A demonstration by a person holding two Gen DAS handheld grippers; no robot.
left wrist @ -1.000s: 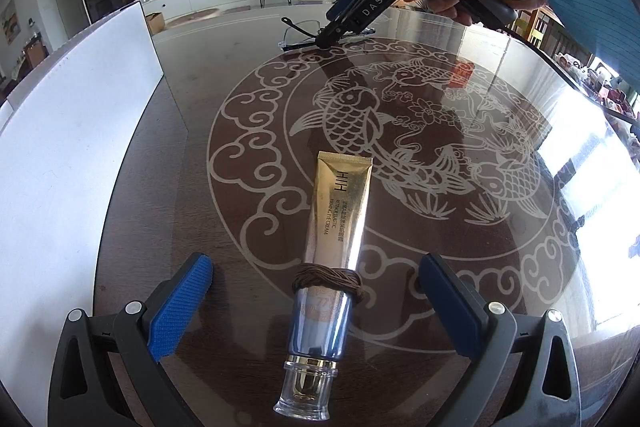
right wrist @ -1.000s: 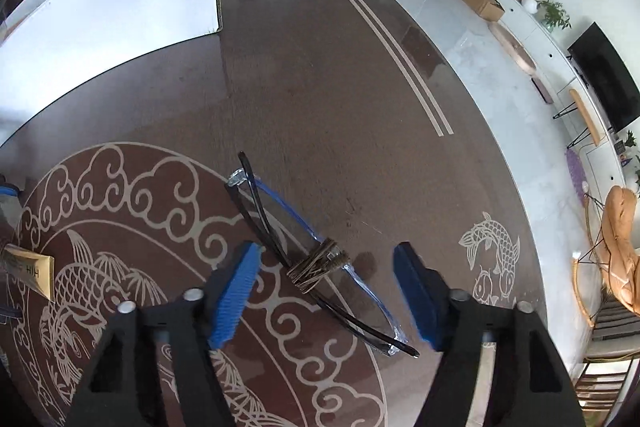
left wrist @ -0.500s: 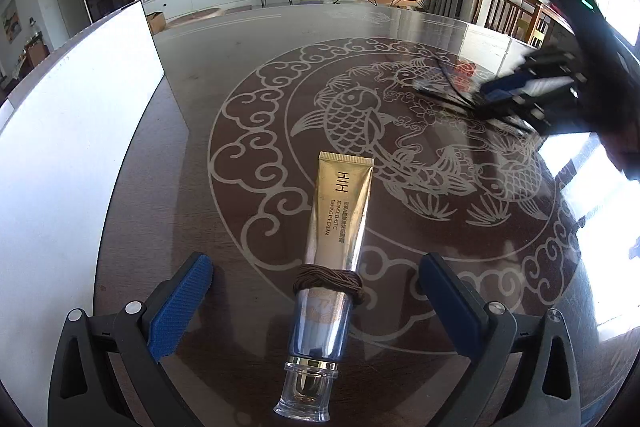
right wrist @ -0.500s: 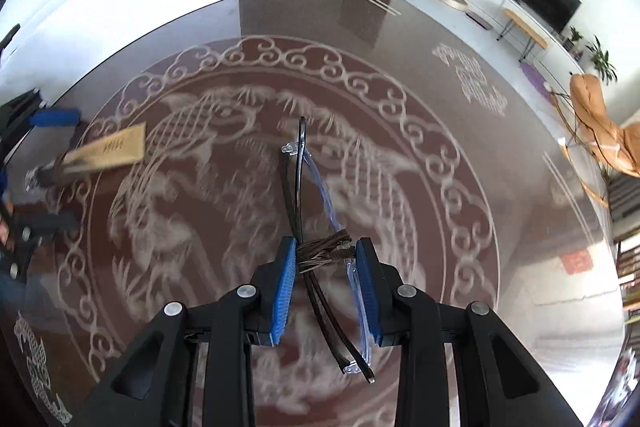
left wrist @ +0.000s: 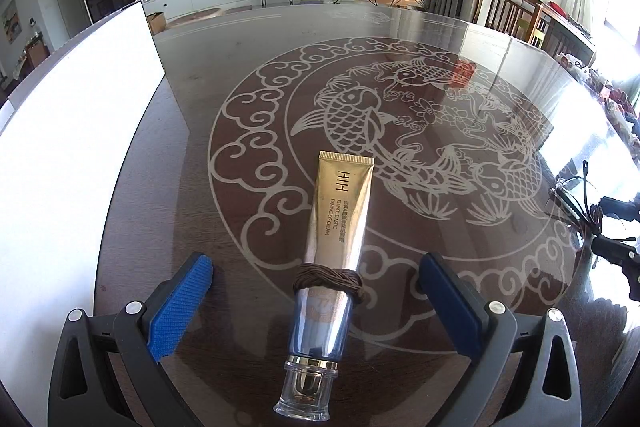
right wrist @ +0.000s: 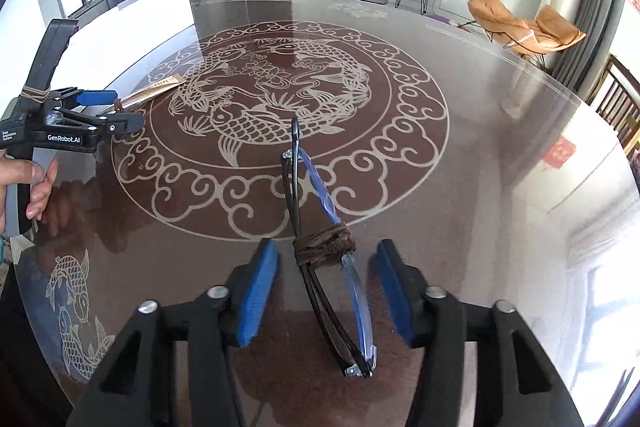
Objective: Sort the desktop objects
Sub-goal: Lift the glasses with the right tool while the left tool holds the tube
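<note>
A gold cream tube point(left wrist: 340, 211) with a brown cord around it lies on the round glass table point(left wrist: 248, 67), clear cap towards me. My left gripper point(left wrist: 314, 279) stands open astride it, pads well clear of the tube. Folded black glasses point(right wrist: 318, 183) with blue lenses, also bound with brown cord, rest on the table near its right edge. My right gripper point(right wrist: 326, 255) straddles them, its jaws opening, and the pads no longer touch the cord wrap. The left gripper point(right wrist: 100, 107), a hand point(right wrist: 32, 183) and the tube point(right wrist: 160, 89) show at the left of the right wrist view.
A white board point(left wrist: 80, 147) stands along the table's left side. The koi pattern point(right wrist: 280, 99) fills the table's middle. Wooden chairs point(left wrist: 516, 11) stand past the far right rim. The right gripper point(left wrist: 608, 227) and the glasses point(left wrist: 570, 201) sit at the right edge of the left wrist view.
The right gripper shut on the glasses at the far side of the table, carried them across to the near right, and its jaws have now parted. The left gripper and tube stayed put.
</note>
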